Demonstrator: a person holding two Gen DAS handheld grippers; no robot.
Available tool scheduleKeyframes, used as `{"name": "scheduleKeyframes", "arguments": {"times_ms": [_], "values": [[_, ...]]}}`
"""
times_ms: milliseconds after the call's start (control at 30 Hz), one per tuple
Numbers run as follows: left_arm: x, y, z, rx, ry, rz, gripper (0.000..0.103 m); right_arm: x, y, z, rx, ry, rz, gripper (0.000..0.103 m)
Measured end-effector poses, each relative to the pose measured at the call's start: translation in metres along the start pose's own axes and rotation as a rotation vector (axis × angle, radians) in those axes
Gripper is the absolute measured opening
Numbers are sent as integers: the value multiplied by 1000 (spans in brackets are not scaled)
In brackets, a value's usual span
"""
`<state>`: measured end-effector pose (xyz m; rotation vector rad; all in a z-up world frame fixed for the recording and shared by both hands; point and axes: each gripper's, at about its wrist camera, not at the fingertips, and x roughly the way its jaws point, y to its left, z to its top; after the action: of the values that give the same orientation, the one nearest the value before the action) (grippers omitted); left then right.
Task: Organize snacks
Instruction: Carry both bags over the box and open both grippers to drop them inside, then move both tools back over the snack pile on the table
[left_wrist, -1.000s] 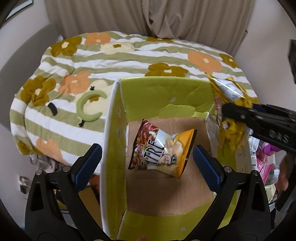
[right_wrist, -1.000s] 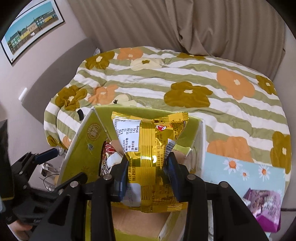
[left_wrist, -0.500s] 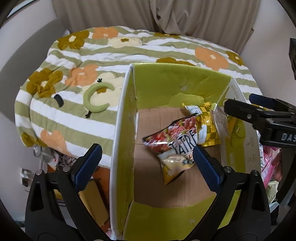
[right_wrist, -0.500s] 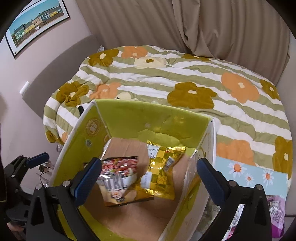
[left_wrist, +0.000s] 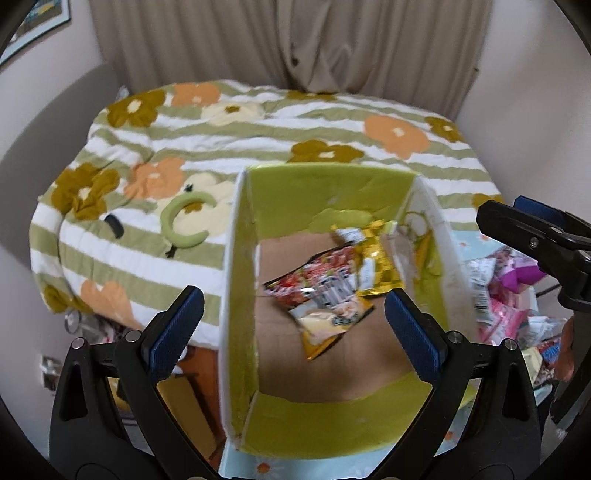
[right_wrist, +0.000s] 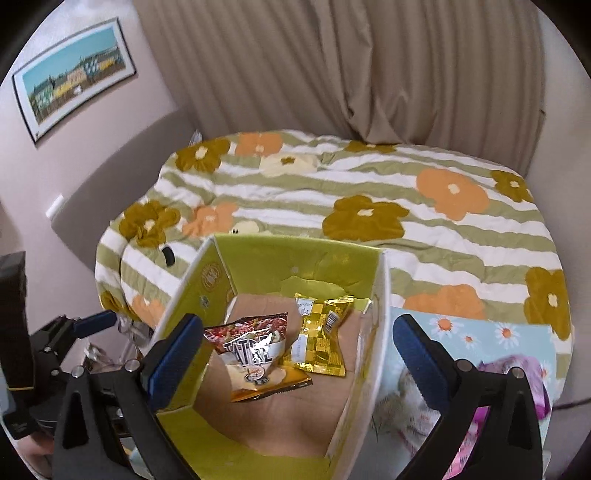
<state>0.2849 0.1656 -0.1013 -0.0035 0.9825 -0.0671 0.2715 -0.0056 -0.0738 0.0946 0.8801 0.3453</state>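
Two snack bags (right_wrist: 288, 354) overlapping, seemingly, in box (right_wrist: 373, 314), bed (right_wrist: 369, 192) behind.

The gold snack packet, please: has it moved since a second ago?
Yes: the gold snack packet dropped from the right gripper onto the box floor.

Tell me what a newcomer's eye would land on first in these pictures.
First the open cardboard box with bright yellow-green walls, standing in front of the flowered, striped bedspread. On its brown floor lie two snack bags: a red and white chip bag and a shiny gold packet beside it, overlapping at one edge. Both the left gripper and the right gripper hover wide open above the box, holding nothing.
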Motion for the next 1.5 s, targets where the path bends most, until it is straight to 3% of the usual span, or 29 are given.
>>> {"name": "scheduleKeyframes", "arguments": {"times_ms": [433,633,900,1167,1500], "values": [[-46,-102,-27,142,-65,-150,98,-112,-51,-61,99,-119,-142,102],[-60,-161,-65,117,-52,-178,98,-158,-89,-102,80,-131,-204,102],[-59,-231,-127,86,7,-191,98,-203,-142,-170,64,-96,-210,102],[-32,-263,-173,50,92,-171,98,-200,-182,-219,31,-37,-193,102],[32,-284,-188,81,176,-167,98,-147,-209,-261,22,57,-170,102]]}}
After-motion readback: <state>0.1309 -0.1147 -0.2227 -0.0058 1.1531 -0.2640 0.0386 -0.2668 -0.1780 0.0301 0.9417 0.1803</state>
